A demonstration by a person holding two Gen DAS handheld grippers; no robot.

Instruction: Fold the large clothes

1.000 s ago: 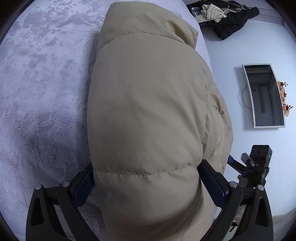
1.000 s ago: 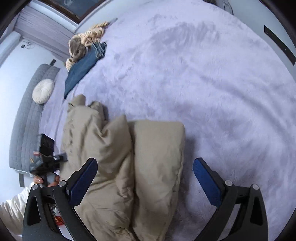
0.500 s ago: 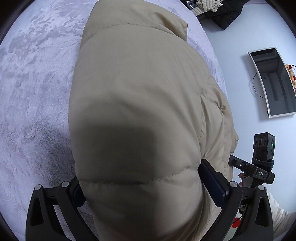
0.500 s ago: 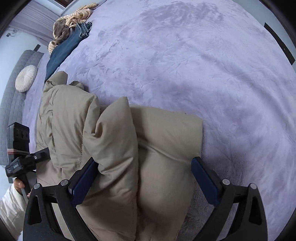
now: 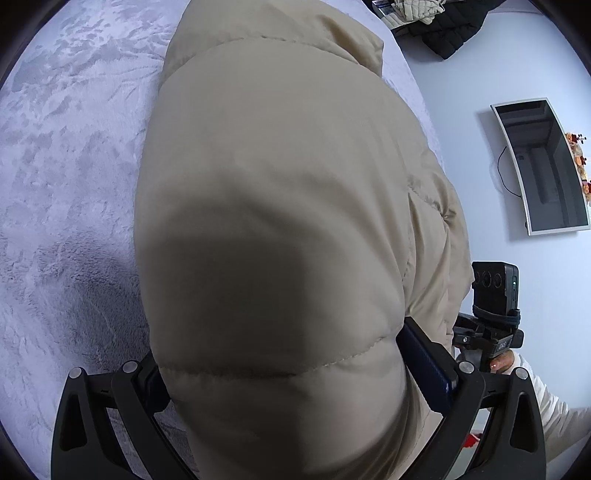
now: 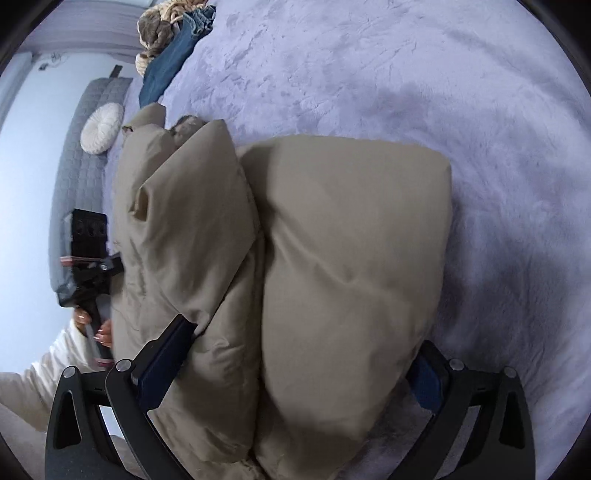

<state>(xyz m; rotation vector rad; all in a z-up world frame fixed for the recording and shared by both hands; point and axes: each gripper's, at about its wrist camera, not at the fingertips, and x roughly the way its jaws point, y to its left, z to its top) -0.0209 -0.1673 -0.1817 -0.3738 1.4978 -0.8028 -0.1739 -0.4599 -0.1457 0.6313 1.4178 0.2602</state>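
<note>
A beige puffer jacket lies folded into a thick bundle on a lilac plush bed. My left gripper is wide open with the jacket's bulk between its fingers; the left finger is mostly hidden by the fabric. In the right wrist view the same jacket shows two padded folds side by side. My right gripper is wide open and straddles the near end of the bundle. The fingers touch the fabric on both sides. Each view shows the other gripper beside the jacket, the right one and the left one.
Jeans and a striped garment lie at the far side of the bed. A grey sofa with a round white cushion stands beyond. A mirror hangs on the wall, and dark clothes are piled past the bed's corner.
Both grippers moved in over the jacket. The right gripper went from short of the bundle to straddling it. The jacket now fills more of both views.
</note>
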